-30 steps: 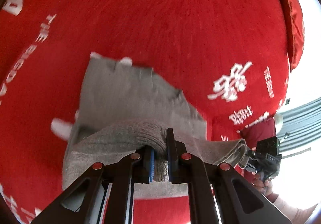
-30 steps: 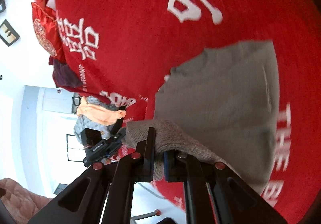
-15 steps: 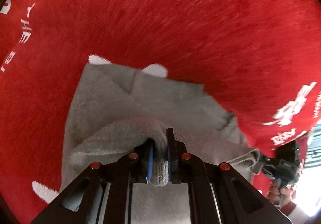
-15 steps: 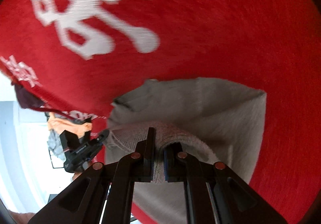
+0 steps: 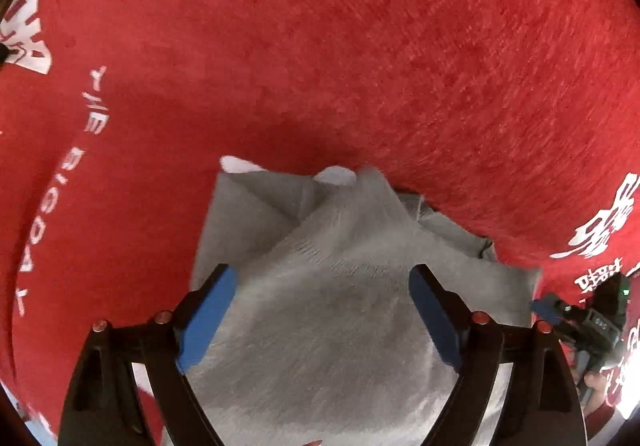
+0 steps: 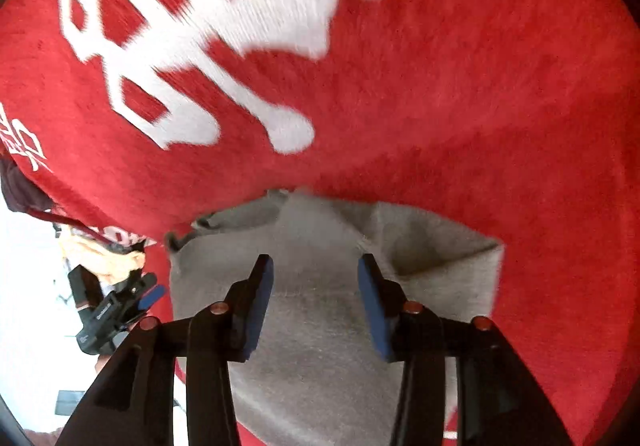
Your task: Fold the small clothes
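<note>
Now, from the left wrist view, the left gripper (image 5: 322, 286) is seen with its jaws just spread wide and released above the folded grey garment (image 5: 340, 306), which lies on the red blanket (image 5: 320, 46). From the right wrist view, the right gripper (image 6: 316, 282) is shown with jaws just parted, nothing gripped, the grey garment (image 6: 320, 246) lying below them.

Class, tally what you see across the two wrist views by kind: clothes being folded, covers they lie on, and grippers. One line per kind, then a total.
Grey garment: 1
Red blanket with white lettering: 1
Grippers, left gripper and right gripper, both open above the garment: 2
Total: 4
</note>
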`<state>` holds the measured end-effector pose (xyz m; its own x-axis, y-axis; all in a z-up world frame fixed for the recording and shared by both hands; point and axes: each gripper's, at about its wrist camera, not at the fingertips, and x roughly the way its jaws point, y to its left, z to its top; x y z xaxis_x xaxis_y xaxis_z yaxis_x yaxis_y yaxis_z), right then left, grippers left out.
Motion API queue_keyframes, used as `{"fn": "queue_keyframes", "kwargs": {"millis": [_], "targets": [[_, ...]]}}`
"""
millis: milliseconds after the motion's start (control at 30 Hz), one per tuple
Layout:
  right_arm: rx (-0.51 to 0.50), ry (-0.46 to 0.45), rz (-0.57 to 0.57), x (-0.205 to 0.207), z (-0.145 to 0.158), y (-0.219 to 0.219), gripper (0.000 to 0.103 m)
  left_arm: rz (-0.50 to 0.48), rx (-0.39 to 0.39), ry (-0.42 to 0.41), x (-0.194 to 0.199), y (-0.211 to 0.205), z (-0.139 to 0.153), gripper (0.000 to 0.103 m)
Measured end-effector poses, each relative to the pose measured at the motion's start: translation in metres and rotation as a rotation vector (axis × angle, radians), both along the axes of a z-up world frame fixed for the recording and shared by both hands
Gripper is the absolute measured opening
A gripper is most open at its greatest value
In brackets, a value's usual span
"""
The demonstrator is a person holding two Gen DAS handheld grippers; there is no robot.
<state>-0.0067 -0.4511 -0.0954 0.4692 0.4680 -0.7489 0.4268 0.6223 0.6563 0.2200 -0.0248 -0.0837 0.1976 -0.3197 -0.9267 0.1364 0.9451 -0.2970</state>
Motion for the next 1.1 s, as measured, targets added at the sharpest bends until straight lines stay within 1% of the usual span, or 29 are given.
{"fn": "queue_keyframes", "kwargs": {"millis": [67,133,200,233,300,333,367,400,500,633,667,700,800,867,933,1000,1100], "targets": [[-0.028,0.02,-0.033,-0.012,0.007,-0.006,0.048,-0.017,0.051,-0.014,-0.006,0.0,0.002,0.089],[-0.053,0.044,-0.036,-0.025,0.011,-0.008,0.048,-0.049,0.112,-0.025,-0.016,-0.002,-0.001,0.089],[-0.063,0.069,-0.013,-0.038,0.01,-0.006,0.048,-0.066,0.154,-0.015,-0.025,-0.003,-0.007,0.089],[-0.061,0.081,0.004,-0.044,0.008,-0.003,0.048,-0.067,0.162,-0.006,-0.029,-0.002,-0.011,0.089],[-0.057,0.119,0.042,-0.058,-0.002,0.004,0.048,-0.057,0.188,0.019,-0.035,0.002,-0.021,0.089],[-0.058,0.133,0.058,-0.061,-0.006,0.007,0.045,-0.047,0.217,0.033,-0.039,0.003,-0.029,0.089],[-0.067,0.159,0.086,-0.063,-0.013,0.013,0.025,-0.035,0.23,0.043,-0.039,0.005,-0.033,0.089],[-0.081,0.179,0.104,-0.066,-0.018,0.018,0.01,-0.021,0.236,0.056,-0.042,0.007,-0.038,0.089],[-0.105,0.176,0.099,-0.07,-0.019,0.018,0.01,-0.007,0.242,0.064,-0.05,0.014,-0.039,0.089],[-0.133,0.203,0.074,-0.074,-0.019,0.013,0.011,-0.052,0.306,0.058,-0.065,0.021,-0.032,0.089],[-0.128,0.211,0.059,-0.076,-0.018,0.011,0.014,-0.058,0.311,0.059,-0.069,0.023,-0.031,0.089],[-0.122,0.214,0.045,-0.078,-0.015,0.008,0.019,-0.064,0.312,0.061,-0.073,0.028,-0.028,0.089],[-0.135,0.203,0.061,-0.082,-0.002,0.01,0.019,-0.059,0.293,0.075,-0.083,0.043,-0.022,0.089],[-0.136,0.173,0.087,-0.089,0.011,0.015,0.019,-0.053,0.257,0.092,-0.093,0.052,-0.02,0.089],[-0.146,0.147,0.119,-0.093,0.023,0.025,0.019,-0.046,0.195,0.11,-0.099,0.066,-0.017,0.089],[-0.166,0.113,0.156,-0.097,0.036,0.042,0.019,-0.052,0.148,0.12,-0.1,0.074,-0.016,0.089],[-0.173,0.084,0.213,-0.096,0.045,0.076,0.019,-0.091,0.096,0.14,-0.108,0.081,-0.017,0.089]]}}
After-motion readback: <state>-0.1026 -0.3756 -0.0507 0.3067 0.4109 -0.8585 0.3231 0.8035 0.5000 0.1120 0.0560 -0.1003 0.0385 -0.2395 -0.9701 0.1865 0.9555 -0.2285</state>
